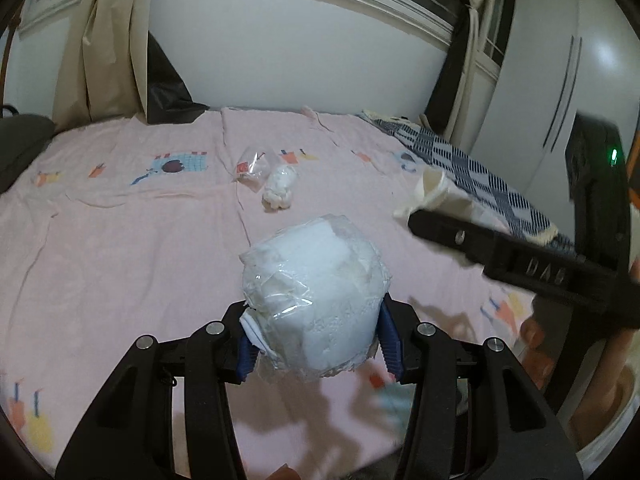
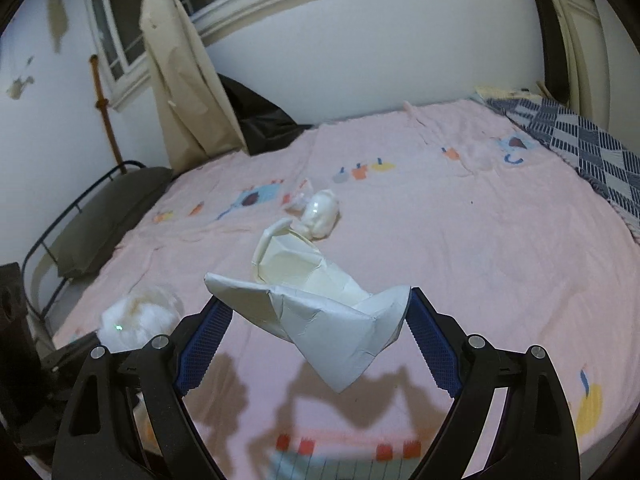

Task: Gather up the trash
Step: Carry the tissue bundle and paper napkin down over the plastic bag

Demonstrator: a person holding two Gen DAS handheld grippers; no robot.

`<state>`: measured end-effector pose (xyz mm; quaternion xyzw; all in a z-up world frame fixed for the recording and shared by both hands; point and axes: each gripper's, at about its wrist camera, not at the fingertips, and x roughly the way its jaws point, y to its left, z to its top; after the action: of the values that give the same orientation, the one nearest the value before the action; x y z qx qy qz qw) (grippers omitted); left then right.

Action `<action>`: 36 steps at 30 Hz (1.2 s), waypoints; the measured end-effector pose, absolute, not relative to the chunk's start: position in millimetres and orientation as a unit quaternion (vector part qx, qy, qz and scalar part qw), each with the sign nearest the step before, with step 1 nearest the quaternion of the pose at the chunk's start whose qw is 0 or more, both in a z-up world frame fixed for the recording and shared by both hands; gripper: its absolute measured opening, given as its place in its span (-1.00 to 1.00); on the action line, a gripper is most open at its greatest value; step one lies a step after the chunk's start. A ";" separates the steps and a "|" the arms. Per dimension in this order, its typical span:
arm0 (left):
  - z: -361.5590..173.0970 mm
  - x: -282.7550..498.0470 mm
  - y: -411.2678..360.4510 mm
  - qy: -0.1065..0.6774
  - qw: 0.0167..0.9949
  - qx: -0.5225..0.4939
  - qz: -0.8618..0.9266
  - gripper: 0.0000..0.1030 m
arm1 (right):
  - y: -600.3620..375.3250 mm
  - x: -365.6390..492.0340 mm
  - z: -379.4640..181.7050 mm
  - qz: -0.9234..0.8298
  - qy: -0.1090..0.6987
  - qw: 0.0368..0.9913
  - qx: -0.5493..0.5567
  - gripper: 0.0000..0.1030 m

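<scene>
My left gripper [image 1: 316,344] is shut on a white crumpled bundle wrapped in clear plastic [image 1: 316,292], held above the pink bed sheet [image 1: 120,260]. My right gripper [image 2: 316,316] is shut on a crushed white paper carton [image 2: 316,304], also held above the bed; the carton [image 1: 432,192] and the right gripper's arm show at the right of the left wrist view. The left gripper's bundle [image 2: 138,320] appears blurred at lower left in the right wrist view. A small white wad [image 1: 280,188] [image 2: 322,214] and a clear plastic bag [image 1: 252,168] [image 2: 298,200] lie together mid-bed.
A blue-and-white checked blanket [image 1: 460,164] [image 2: 588,148] lies along the bed's right side. A dark pillow [image 2: 104,220] and metal bed frame are at the left. A black bag [image 1: 168,84] [image 2: 260,120] and beige curtain [image 2: 180,72] stand at the wall behind.
</scene>
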<state>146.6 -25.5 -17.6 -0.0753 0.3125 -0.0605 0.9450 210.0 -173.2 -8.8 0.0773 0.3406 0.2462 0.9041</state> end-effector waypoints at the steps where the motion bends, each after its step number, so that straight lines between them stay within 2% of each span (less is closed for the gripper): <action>1: -17.2 141.6 -26.0 0.311 0.945 -0.076 -0.062 -0.02 | -173.7 202.5 -6.8 0.244 0.337 0.907 0.069 0.61; 7: -16.2 108.5 -29.3 0.305 0.946 -0.087 -0.070 -0.02 | -182.7 161.3 0.1 0.247 0.326 0.911 0.050 0.61; 15: -24.7 69.2 -41.8 0.317 0.945 -0.046 -0.062 -0.02 | -194.6 127.0 -2.4 0.260 0.339 0.903 0.040 0.61; 31: -52.0 21.5 -47.6 0.372 0.926 -0.046 -0.035 -0.02 | -180.1 70.1 -24.5 0.284 0.369 0.884 -0.040 0.63; 36: -64.6 18.1 -49.9 0.403 0.914 -0.045 -0.016 -0.02 | -178.5 71.1 -41.9 0.292 0.408 0.864 -0.043 0.63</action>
<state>18.1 -49.9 -64.6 -0.0450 0.4030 -0.0160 0.9140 71.1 -178.5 -41.9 -0.0429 0.4079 0.2921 0.8640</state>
